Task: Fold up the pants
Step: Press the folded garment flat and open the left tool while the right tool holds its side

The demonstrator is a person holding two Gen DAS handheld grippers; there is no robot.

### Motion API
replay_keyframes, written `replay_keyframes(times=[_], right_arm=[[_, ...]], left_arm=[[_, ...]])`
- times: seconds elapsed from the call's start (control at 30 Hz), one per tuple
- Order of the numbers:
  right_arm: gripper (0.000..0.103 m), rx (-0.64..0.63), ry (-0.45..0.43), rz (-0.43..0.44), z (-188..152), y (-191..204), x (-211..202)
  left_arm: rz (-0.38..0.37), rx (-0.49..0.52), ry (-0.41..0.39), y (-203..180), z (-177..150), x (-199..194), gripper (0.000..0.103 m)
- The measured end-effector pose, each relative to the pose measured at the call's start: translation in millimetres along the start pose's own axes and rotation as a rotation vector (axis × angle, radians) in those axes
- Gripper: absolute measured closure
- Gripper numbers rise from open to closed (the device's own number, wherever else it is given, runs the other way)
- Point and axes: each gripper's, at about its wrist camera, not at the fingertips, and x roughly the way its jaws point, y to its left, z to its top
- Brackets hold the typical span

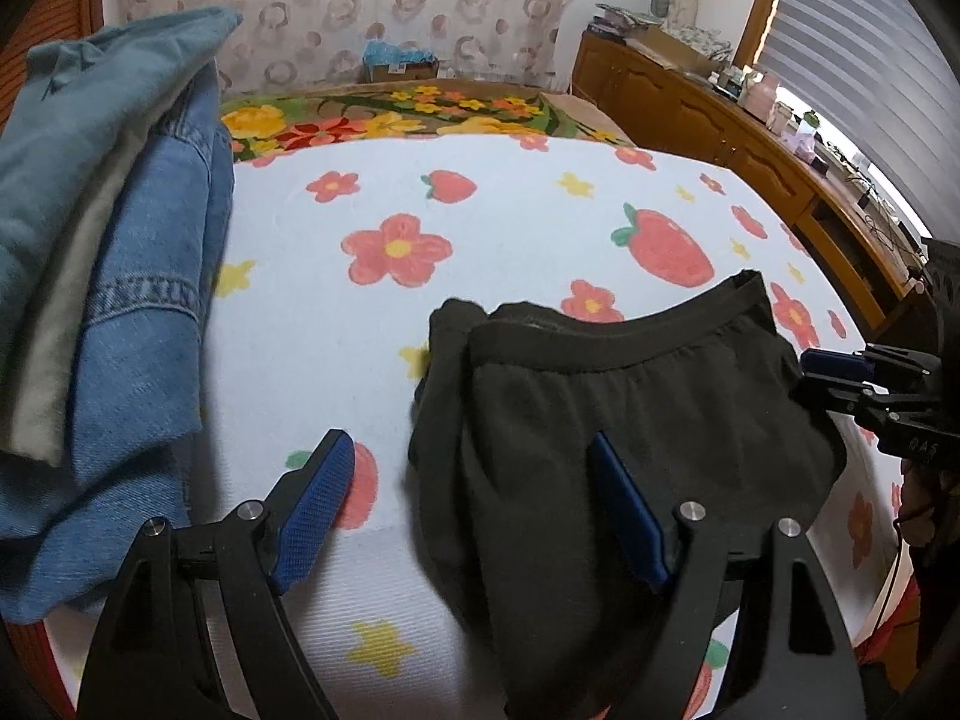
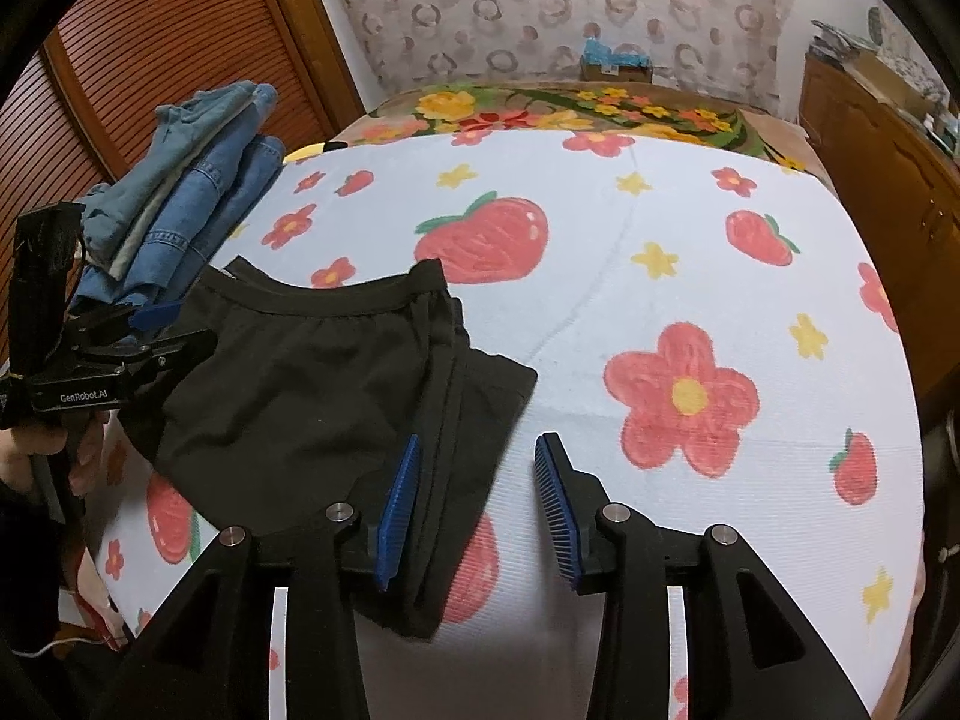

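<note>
The black pants (image 1: 600, 420) lie folded on the strawberry-print blanket (image 1: 510, 228), waistband at the far side. My left gripper (image 1: 474, 504) is open just above the pants' left edge, one blue pad over the blanket, the other over the fabric. My right gripper (image 2: 477, 504) is open over the pants' (image 2: 300, 384) right edge, holding nothing. The left gripper also shows at the left of the right wrist view (image 2: 162, 330), and the right gripper shows at the right of the left wrist view (image 1: 840, 378).
A stack of folded jeans and a teal garment (image 1: 102, 276) lies at the bed's left side; it also shows in the right wrist view (image 2: 192, 192). A wooden cabinet (image 1: 720, 120) runs along the right. A slatted wooden door (image 2: 150, 60) stands at the left.
</note>
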Motion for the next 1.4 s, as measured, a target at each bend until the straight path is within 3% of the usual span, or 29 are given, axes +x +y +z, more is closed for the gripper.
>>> replay_keyframes(times=[0.4,0.73,0.9,1.0,1.33,1.37,1.4], right_arm=[[0.061,-0.002,0.013,-0.011,15,7,17],[0.063,-0.068,-0.009,-0.026,11,18,24],[0.066,-0.070,-0.015,-0.026,10,17,23],[0.069,-0.069,-0.016,-0.026,10,17,22],[0.088,-0.061,-0.014,0.003,10,14,21],[0.090,-0.062,-0.013,0.006,10,14,21],[0.091,-0.060,-0.012,0.011,10,14,21]], left_arm=[[0.013,0.009,-0.031,-1,-4,1,0.022],[-0.008,-0.011,-0.010,3,2,3,0.022],[-0.055,-0.036,-0.017,6,7,1,0.041],[-0.068,-0.042,-0.022,6,9,1,0.046],[-0.061,-0.047,-0.030,7,8,5,0.048],[-0.062,-0.045,-0.034,7,7,5,0.052],[-0.080,-0.045,-0.036,7,6,6,0.066]])
